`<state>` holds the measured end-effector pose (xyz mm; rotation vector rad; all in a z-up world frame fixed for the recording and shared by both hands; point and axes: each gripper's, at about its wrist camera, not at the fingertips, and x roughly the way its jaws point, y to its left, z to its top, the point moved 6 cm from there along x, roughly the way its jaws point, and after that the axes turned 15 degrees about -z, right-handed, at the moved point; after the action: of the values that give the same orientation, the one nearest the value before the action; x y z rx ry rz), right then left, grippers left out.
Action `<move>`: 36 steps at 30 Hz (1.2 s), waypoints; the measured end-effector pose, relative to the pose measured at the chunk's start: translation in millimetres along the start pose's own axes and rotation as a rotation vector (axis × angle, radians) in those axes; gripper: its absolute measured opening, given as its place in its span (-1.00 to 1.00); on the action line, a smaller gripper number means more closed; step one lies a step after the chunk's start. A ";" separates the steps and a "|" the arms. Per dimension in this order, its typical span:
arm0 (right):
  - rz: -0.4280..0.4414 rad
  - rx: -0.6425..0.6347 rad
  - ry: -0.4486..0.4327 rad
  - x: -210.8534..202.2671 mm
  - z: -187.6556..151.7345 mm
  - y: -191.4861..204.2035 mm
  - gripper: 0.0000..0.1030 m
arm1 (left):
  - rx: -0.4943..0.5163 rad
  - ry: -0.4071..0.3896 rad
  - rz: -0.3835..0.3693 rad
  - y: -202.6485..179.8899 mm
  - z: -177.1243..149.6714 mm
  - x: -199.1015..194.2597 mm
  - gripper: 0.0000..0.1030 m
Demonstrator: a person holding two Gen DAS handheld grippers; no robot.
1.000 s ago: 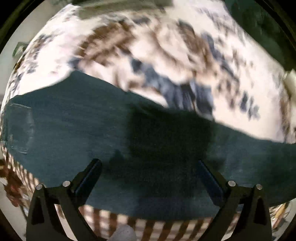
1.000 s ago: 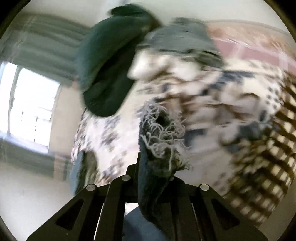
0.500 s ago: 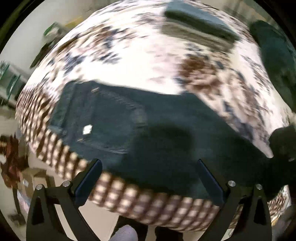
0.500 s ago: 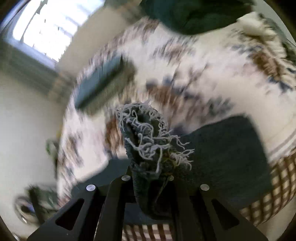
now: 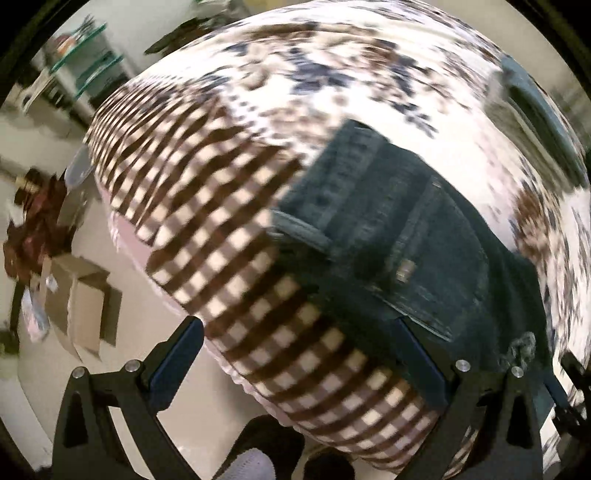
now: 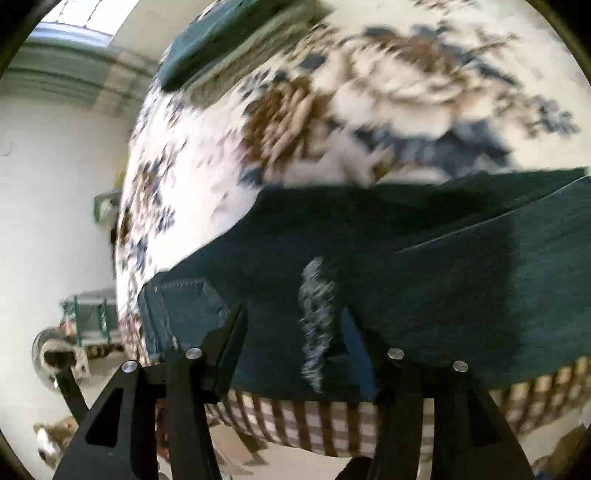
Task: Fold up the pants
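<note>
Dark blue jeans (image 5: 399,229) lie on a bed with a floral and checked cover (image 5: 229,206). In the left wrist view I see their waistband and back pocket, at the right of the bed's near edge. My left gripper (image 5: 299,332) is open and empty above the checked edge. In the right wrist view the jeans (image 6: 424,280) are folded over, with the frayed leg hem (image 6: 317,321) lying on top between the fingers. My right gripper (image 6: 291,321) is open just above that hem and holds nothing.
A folded stack of clothes (image 6: 229,40) lies at the far side of the bed. Cardboard boxes (image 5: 85,306) stand on the floor to the left of the bed. Shelves (image 5: 88,59) stand against the far wall. A window (image 6: 88,14) is at the upper left.
My right gripper carried the frayed hem over toward the waistband, laid it down and opened. My left gripper swung left toward the waistband end and stayed open.
</note>
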<state>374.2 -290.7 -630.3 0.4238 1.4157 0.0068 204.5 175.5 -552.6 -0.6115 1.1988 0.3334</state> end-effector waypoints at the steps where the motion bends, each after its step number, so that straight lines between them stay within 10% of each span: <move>1: -0.042 -0.007 0.003 -0.8 3.4 -3.4 0.08 | -0.020 0.001 0.000 5.3 0.2 2.1 1.00; 6: -0.097 -0.014 0.094 39.7 1.8 -0.7 -0.10 | -0.158 0.010 -0.063 24.8 -2.7 19.1 1.00; 12: -0.045 -0.049 0.169 82.6 -15.3 38.0 -0.24 | -0.442 -0.117 -0.342 48.0 4.5 46.5 0.95; 14: -0.065 -0.073 0.116 72.7 -9.9 39.2 -0.24 | -0.494 -0.139 -0.384 52.1 10.3 55.4 0.74; 16: -0.086 -0.081 0.080 63.2 -3.6 36.7 -0.24 | -0.528 -0.178 -0.466 51.8 19.4 63.6 -0.21; 20: -0.142 -0.070 0.083 59.9 13.1 20.8 -0.24 | -0.504 -0.189 -0.462 44.6 22.1 71.9 -0.13; 23: -0.161 -0.072 0.081 52.2 22.6 6.9 -0.24 | -0.553 -0.214 -0.559 50.8 22.0 82.0 0.31; 31: -0.190 -0.072 0.080 43.3 20.5 -12.3 -0.24 | -0.461 -0.304 -0.464 37.8 22.9 48.5 -0.54; 36: -0.183 -0.086 0.092 40.4 18.9 -24.7 -0.24 | -0.389 -0.356 -0.456 17.7 21.7 6.9 -0.58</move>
<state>393.0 -308.6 -674.3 0.2246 1.5346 -0.0617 213.7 202.1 -558.7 -1.0897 0.6279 0.2721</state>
